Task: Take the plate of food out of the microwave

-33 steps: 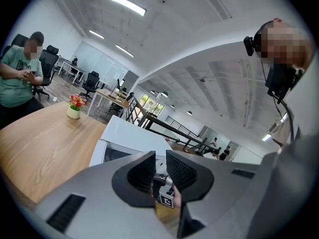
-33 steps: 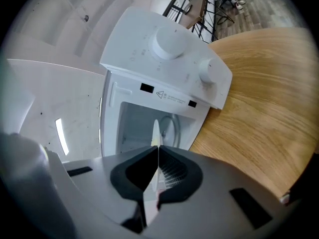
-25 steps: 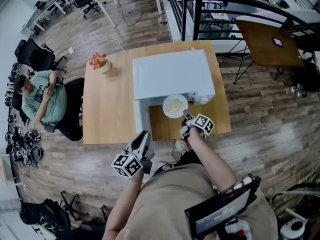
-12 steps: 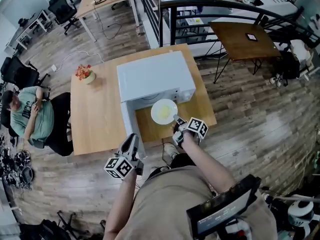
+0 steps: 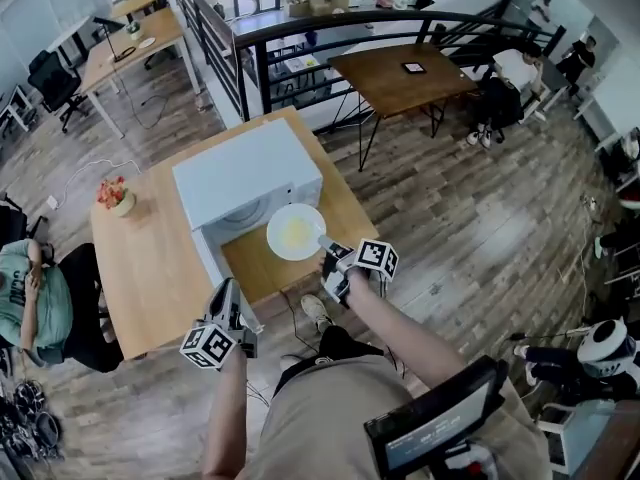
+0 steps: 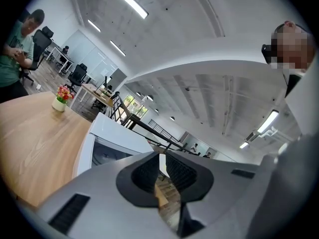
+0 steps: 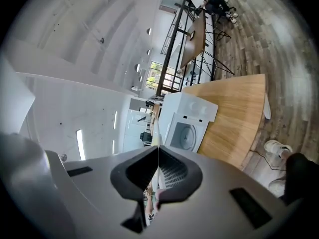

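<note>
Plate of food (image 5: 296,232) is hanging just in front of the microwave (image 5: 245,173), over the bench (image 5: 140,263). Right gripper (image 5: 330,251) is pinching its rim. Left gripper (image 5: 228,290) is gaping a little near the microwave, holding nothing.

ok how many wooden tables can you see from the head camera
3: the near table bearing the microwave, a dark table at upper right, a far table at upper left. Others may be hidden.

Flower pot (image 5: 116,197), seated person (image 5: 28,303), wooden table (image 5: 140,268)
</note>
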